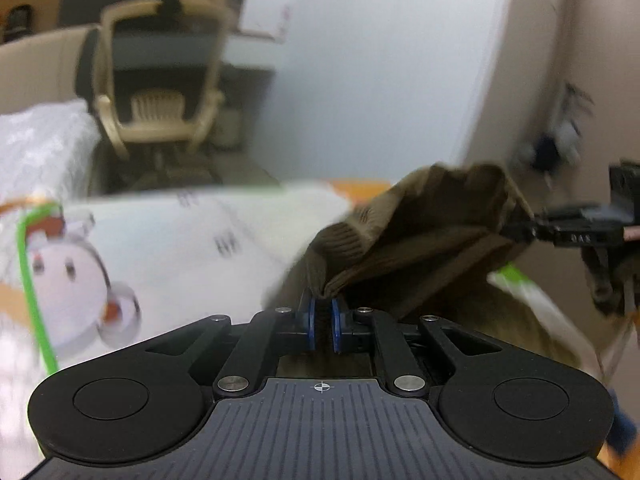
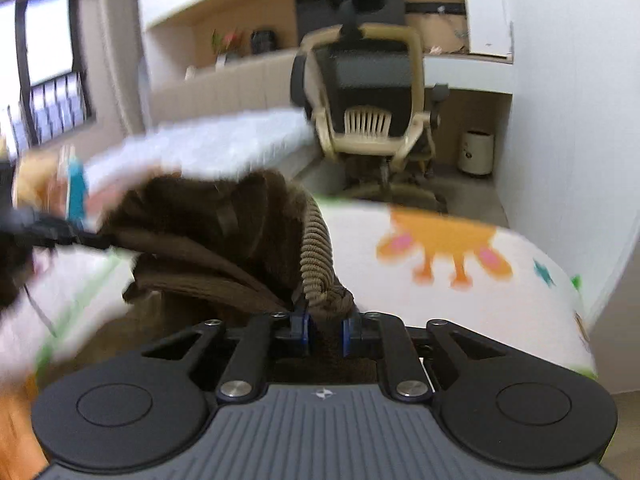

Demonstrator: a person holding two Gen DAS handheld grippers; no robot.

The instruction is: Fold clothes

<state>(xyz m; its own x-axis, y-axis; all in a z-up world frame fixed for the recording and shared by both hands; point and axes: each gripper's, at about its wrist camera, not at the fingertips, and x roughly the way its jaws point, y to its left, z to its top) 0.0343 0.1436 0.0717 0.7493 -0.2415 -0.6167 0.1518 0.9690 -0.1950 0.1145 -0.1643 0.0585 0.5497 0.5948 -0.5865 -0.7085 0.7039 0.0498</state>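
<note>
A brown knitted garment hangs lifted above a white cartoon-printed sheet. My left gripper is shut on one edge of it, blue pads pinching the cloth. At the right of the left wrist view the right gripper clamps the far corner. In the right wrist view the same brown garment bunches up with a ribbed cuff or hem running into my right gripper, which is shut on it. The left gripper shows at the far left, holding the other end.
The sheet carries an orange animal print and green lines. A beige office chair stands behind, in front of a desk. A white bin sits by the wall. A white bed or mattress lies at the left.
</note>
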